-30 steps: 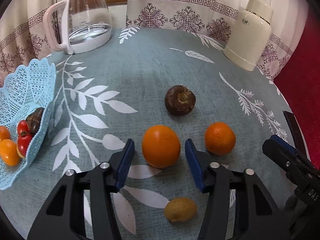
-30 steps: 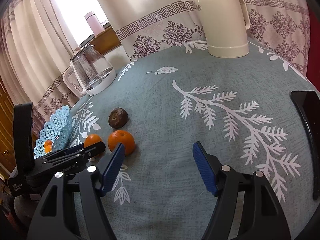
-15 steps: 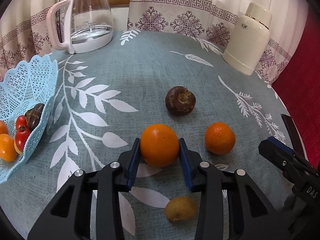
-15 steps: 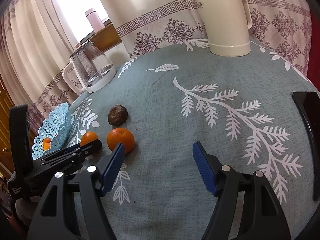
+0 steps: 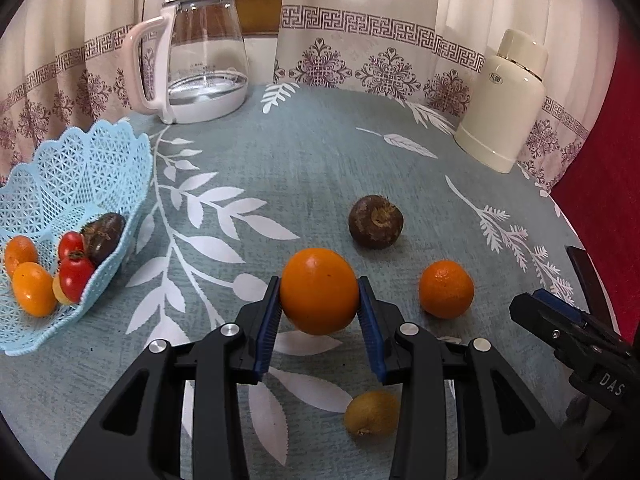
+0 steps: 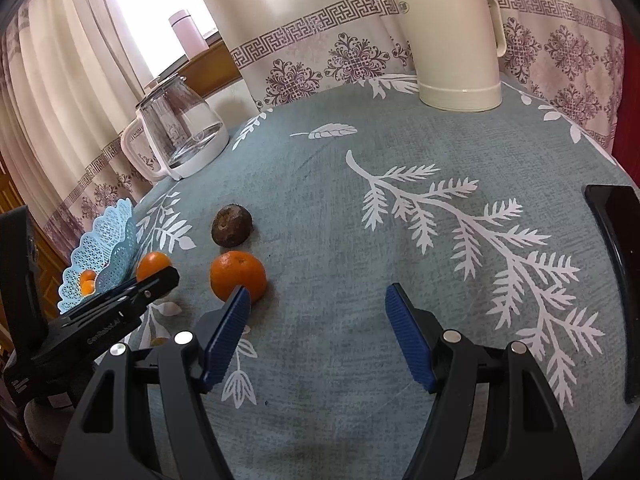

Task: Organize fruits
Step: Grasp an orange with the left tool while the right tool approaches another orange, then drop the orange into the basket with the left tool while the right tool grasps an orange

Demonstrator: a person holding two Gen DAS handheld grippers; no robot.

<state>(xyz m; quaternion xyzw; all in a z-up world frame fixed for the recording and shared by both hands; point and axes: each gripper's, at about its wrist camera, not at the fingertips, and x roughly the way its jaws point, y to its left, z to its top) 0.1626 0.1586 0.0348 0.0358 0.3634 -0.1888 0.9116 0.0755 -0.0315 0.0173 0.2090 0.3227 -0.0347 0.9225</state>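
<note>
The large orange (image 5: 319, 290) now sits clamped between the blue pads of your left claw (image 5: 319, 312); a second ago those pads stood wide on either side of it, and half a second ago they had just closed in. It also looks raised off the surface (image 5: 320, 160) now, since the view has risen and the fruit shows more cloth beneath it, though you cannot be sure of the gap from here. That means the grasp is made and the carry can begin.

Around it, three fruits remain loose on the surface: the small orange (image 5: 446, 289) just to its right, the dark brown round fruit (image 5: 375, 221) beyond it toward the far edge, and the kiwi (image 5: 371, 412) nearer you, under the claw's right arm. The blue lattice basket (image 5: 80, 168) waits at the left edge of the surface, already holding tomatoes, small orange fruits and a dark one.

Your right claw (image 6: 318, 330) hangs wide and empty over the surface, its left pad just in front of the small orange.

Judging from this, the next move is a sweep left to the basket, keeping the squeeze steady because the round, smooth fruit could slip.
</note>
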